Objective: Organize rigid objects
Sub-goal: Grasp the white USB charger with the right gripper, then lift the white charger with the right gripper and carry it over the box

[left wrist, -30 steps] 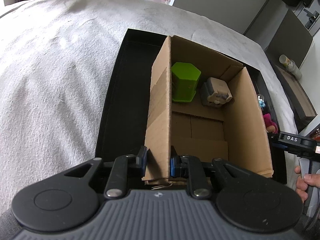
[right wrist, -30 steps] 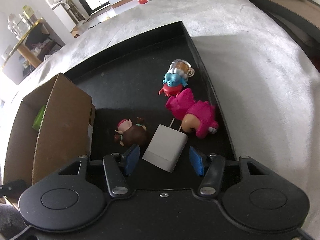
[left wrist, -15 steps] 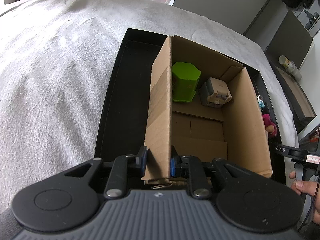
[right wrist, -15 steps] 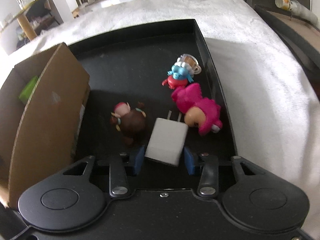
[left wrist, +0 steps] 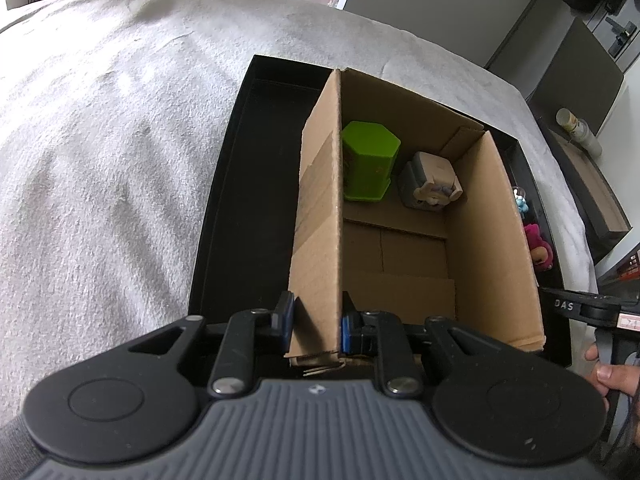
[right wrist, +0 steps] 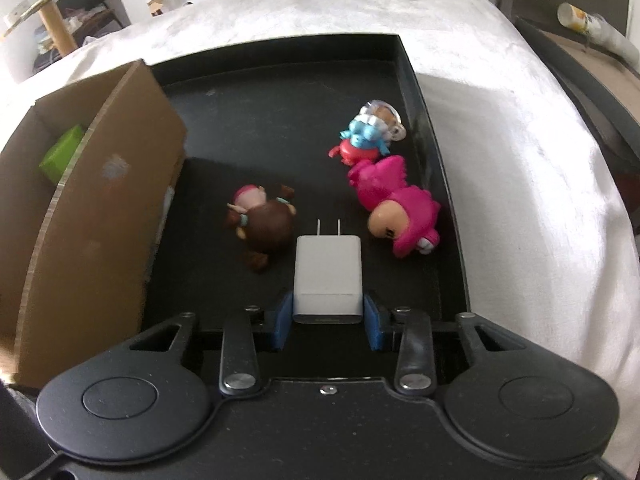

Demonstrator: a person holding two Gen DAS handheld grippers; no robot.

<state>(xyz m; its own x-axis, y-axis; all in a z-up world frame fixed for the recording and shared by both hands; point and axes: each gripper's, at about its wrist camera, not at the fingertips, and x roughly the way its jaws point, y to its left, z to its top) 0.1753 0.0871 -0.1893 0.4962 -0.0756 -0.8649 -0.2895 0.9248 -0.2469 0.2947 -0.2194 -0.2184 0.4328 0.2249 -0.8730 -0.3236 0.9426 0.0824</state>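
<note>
My left gripper (left wrist: 314,330) is clamped tight on the cardboard box (left wrist: 496,248) wall. My right gripper (right wrist: 327,322) is closing on the white charger (right wrist: 327,274) (prongs fwd), pads touching both sides, on the black tray (right wrist: 432,128) btwn two toys.

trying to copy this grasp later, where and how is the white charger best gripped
Grip the white charger across its two flat side faces, near the back end, coming from behind so the prongs point away. It lies flat on the black tray, and those parallel faces suit the pads. The right gripper is closing there, pads at both sides, clear of the brown figure.
</note>
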